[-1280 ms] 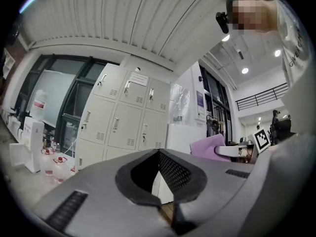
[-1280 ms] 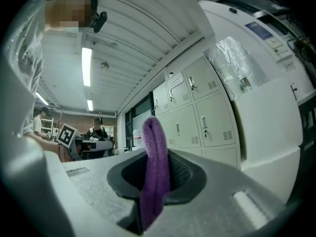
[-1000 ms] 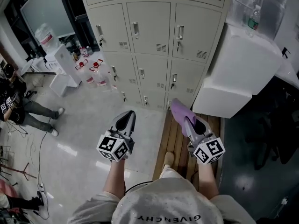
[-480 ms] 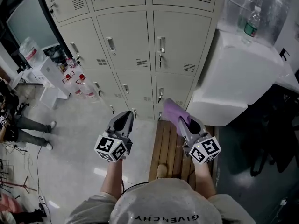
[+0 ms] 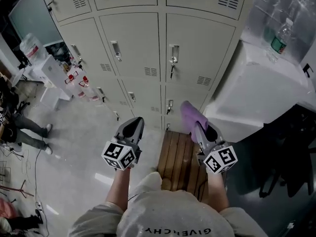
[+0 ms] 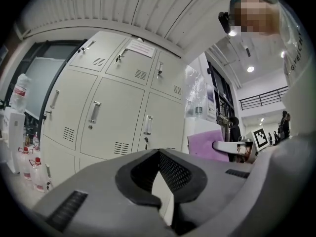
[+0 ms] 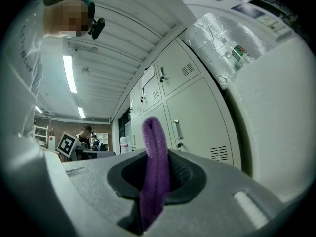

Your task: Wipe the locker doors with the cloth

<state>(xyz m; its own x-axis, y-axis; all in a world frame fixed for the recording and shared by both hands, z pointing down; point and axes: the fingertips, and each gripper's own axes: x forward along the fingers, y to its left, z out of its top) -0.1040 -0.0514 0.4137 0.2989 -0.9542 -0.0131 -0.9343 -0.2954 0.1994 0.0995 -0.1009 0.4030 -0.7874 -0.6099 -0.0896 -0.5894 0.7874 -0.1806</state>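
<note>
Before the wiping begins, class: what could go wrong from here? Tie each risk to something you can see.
1. The purple cloth is pinched as a narrow fold in the right gripper. Pressed on a locker door, it might slip out and let the gripper scrape the paint.
2. The handles and a key stick out, so the cloth could snag there.
3. The wooden platform is narrow, and a sideways step off it might cause a stumble.
</note>
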